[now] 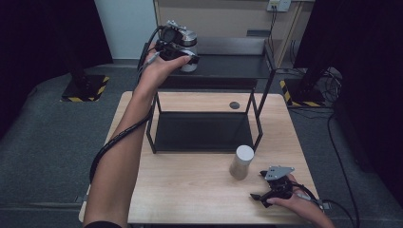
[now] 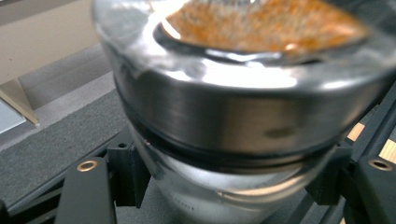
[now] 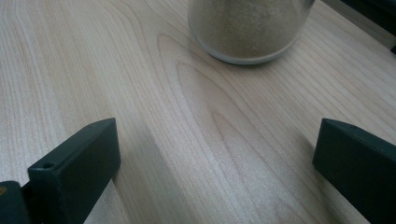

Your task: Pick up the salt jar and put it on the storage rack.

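High view showed the left hand-held gripper point(image 1: 183, 50) clamped on a glass jar point(image 1: 189, 52) with a steel lid, holding it at the top shelf of the black rack point(image 1: 259, 121). In front of the rack, the right hand-held gripper point(image 1: 269, 186) rested on the desk point(image 1: 190, 190), jaws wide apart, near a sand-filled jar point(image 1: 241, 162).

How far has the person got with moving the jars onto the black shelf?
Done: nothing is released on the shelf yet. In hand: the left gripper clamps the metal-lidded jar at the top tier. Left: the second jar stands on the table, before the open right gripper.
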